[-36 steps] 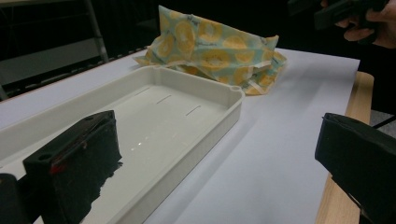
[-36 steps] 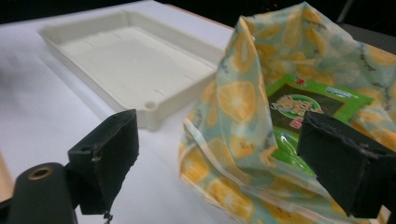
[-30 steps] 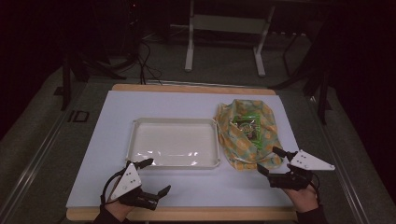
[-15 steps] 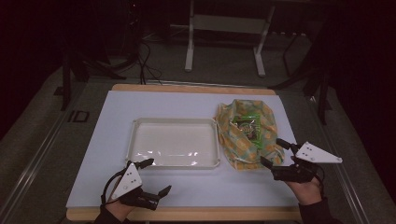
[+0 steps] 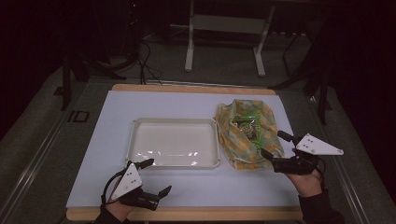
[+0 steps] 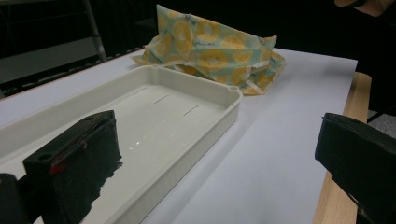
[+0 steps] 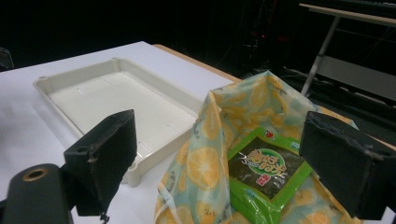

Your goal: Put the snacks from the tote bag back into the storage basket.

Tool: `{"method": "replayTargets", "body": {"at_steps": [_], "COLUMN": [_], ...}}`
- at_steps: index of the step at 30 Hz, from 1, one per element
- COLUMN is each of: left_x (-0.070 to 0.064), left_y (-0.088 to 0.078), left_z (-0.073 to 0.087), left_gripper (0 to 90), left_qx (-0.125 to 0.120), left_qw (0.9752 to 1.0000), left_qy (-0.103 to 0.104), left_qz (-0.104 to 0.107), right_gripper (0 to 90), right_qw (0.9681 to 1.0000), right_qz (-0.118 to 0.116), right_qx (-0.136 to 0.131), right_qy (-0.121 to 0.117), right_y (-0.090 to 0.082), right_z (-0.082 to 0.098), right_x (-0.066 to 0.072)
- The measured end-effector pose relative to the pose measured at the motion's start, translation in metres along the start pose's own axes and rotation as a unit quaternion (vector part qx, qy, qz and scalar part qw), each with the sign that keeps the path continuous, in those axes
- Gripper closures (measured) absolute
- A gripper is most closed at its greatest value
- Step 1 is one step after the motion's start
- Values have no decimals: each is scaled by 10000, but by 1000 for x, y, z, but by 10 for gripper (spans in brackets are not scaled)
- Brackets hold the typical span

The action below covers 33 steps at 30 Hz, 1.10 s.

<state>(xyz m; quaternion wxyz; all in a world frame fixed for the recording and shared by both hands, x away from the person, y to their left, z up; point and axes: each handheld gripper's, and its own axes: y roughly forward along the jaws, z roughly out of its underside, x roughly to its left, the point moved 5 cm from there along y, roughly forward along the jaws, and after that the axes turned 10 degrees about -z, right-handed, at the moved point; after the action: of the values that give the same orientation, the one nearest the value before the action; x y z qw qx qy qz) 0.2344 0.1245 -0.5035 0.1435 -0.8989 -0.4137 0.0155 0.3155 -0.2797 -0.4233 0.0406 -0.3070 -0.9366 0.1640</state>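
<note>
A cloth bag (image 5: 247, 133) printed with lemon slices lies on the right of the white mat, its mouth open toward me. Inside it shows a green snack packet (image 5: 246, 125), seen close in the right gripper view as the packet (image 7: 264, 175) within the bag (image 7: 219, 144). My right gripper (image 5: 276, 145) is open at the bag's near right corner, its jaws straddling the bag (image 7: 219, 186). An empty cream tray (image 5: 140, 161) sits mid-table, also seen as the tray (image 6: 154, 74) and the tray (image 7: 56, 81). My left gripper (image 5: 155, 177) stands open at the tray's near left corner, holding nothing.
The white mat (image 5: 187, 105) covers a wooden table whose edge (image 5: 187, 213) runs along the front. Dark floor, cables and a metal stand (image 5: 224, 23) lie beyond the far edge. In the left gripper view the bag (image 6: 210, 46) lies past the tray.
My right gripper has moved right and forward along the bag's near right corner, its jaws now spread around the bag's edge. The left gripper has barely shifted.
</note>
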Motion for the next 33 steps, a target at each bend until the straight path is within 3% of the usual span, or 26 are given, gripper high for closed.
{"method": "replayTargets", "body": {"at_steps": [18, 33], "left_x": [-1, -1], "left_y": [1, 1], "left_z": [0, 0], "left_gripper": [4, 4], "left_qx": [-12, 2], "left_qw": [10000, 10000], "left_qy": [7, 9], "left_qz": [32, 49], "right_gripper": [126, 137], "right_qw": [9998, 9991], "right_qz": [156, 417], "right_qx": [-92, 69], "right_qy": [37, 93], "right_y": [16, 30], "right_z": [-17, -18], "right_x": [-24, -54]}}
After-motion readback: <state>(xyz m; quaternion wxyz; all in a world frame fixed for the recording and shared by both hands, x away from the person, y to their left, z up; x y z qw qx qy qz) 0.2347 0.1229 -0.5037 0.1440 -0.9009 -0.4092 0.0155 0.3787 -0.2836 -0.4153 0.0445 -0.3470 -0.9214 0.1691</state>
